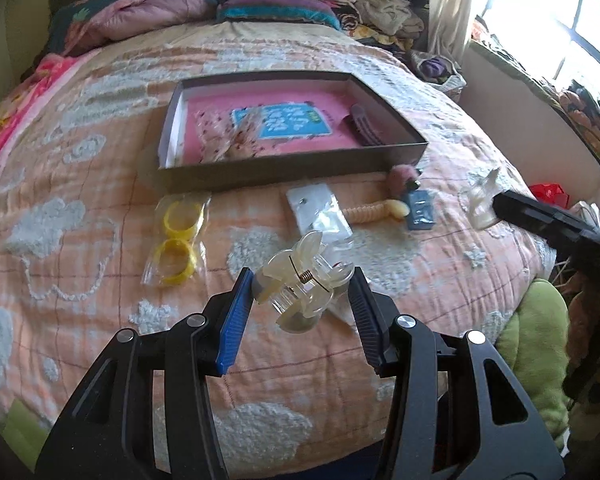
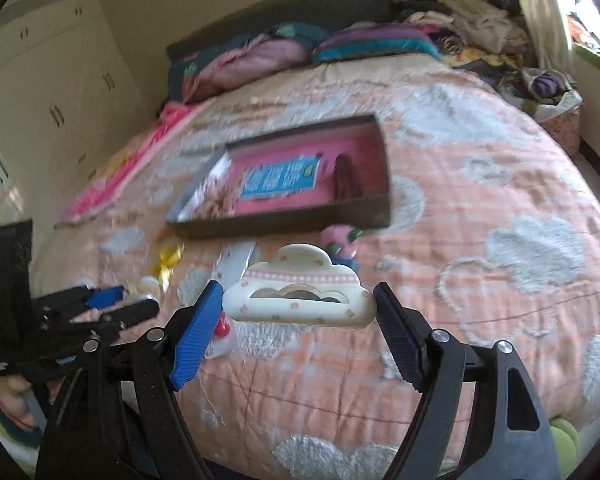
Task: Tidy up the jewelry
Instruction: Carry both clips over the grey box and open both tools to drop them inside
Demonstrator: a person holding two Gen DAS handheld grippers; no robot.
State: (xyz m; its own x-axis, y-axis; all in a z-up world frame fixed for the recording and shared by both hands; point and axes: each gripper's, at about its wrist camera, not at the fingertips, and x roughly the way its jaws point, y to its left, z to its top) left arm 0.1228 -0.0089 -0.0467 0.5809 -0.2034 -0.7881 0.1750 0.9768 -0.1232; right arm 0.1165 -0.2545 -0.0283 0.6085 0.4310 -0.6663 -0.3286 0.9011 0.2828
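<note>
My left gripper [image 1: 302, 286] is shut on a clear flower-shaped claw clip [image 1: 300, 280], held above the bedspread. My right gripper [image 2: 298, 300] is shut on a cream cloud-shaped hair clip [image 2: 300, 292] with pink trim. A dark shallow box [image 1: 300, 162] with a pink lining lies further up the bed; it holds a blue card [image 1: 288, 120], a dotted packet [image 1: 224, 136] and a dark purple clip [image 1: 366, 124]. The box also shows in the right wrist view [image 2: 292, 224]. The right gripper shows at the right edge of the left wrist view [image 1: 556, 224].
On the bedspread in front of the box lie two yellow bangles in plastic [image 1: 178, 240], a clear packet with a white card [image 1: 320, 216], a cream twisted clip [image 1: 376, 212], a pink pompom [image 1: 400, 176] and a blue packet [image 1: 422, 210]. Pillows and piled clothes [image 1: 260, 4] sit at the headboard.
</note>
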